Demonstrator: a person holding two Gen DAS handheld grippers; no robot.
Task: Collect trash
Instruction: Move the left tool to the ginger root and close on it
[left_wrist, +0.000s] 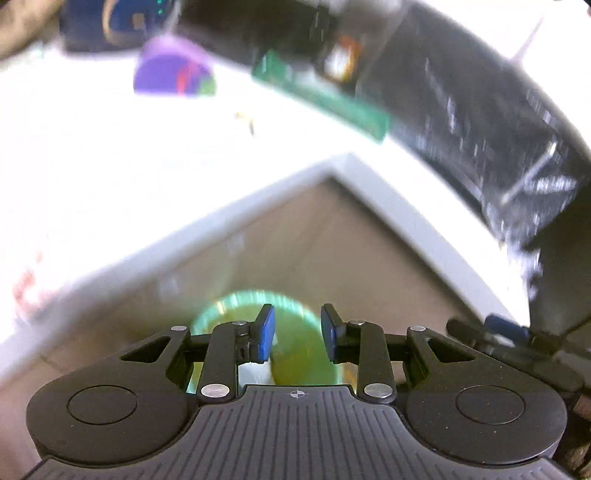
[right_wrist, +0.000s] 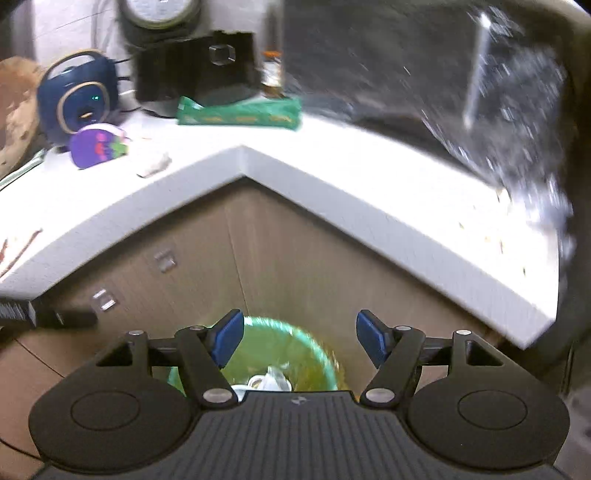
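A round bin with a green liner stands on the floor in the inner corner of the cabinets, right under both grippers. In the right wrist view the bin holds white crumpled trash. My left gripper hangs above it, open, with nothing between its blue pads. My right gripper is open wider, also empty. On the white counter lie a green wrapper, a purple packet and a small crumpled white scrap. The left view is blurred; the green wrapper and purple packet show there too.
A dark blue speaker and a black appliance stand at the back of the counter. A shiny black surface fills the right side, with crumbs on the counter near it. Red-brown streaks mark the left end. Wooden cabinet fronts enclose the bin.
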